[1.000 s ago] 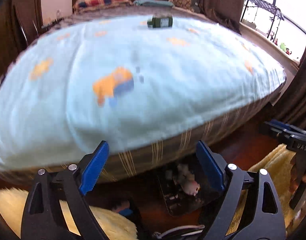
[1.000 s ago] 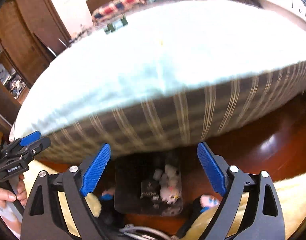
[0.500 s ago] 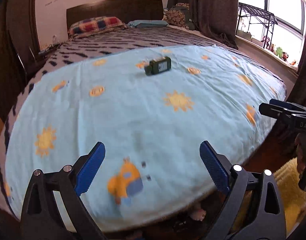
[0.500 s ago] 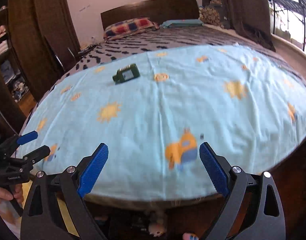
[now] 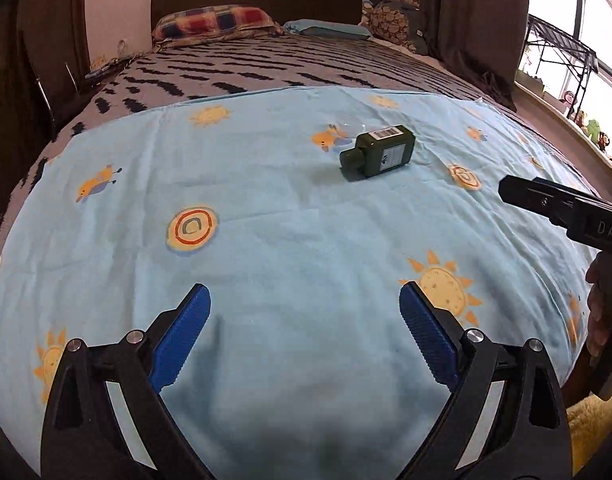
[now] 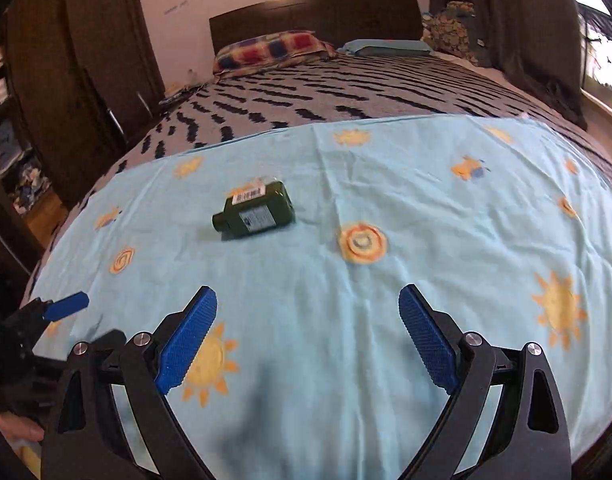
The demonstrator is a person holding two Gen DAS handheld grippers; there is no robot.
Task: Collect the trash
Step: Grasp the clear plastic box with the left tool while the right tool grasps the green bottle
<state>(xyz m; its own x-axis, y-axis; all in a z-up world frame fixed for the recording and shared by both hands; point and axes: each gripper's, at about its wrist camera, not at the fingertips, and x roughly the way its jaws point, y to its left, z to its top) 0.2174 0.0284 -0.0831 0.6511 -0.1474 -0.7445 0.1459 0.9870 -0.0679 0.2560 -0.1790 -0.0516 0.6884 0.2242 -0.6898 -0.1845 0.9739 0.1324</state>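
Green bottle [image 5: 378, 153] lies on blue sheet [image 5: 306, 240]: rigid, probably light, smooth; best gripped across flat body; both grippers [image 5: 304, 334] [image 6: 308, 332] open, empty.

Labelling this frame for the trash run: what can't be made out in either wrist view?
- Green bottle: label and barcode print too small to read in both views; its underside is pressed into the blue sheet.
- Right gripper in the left wrist view: cut off by the right edge.
- Left gripper in the right wrist view: mostly cut off by the left edge.
- Floor by the bed: hidden by the mattress.
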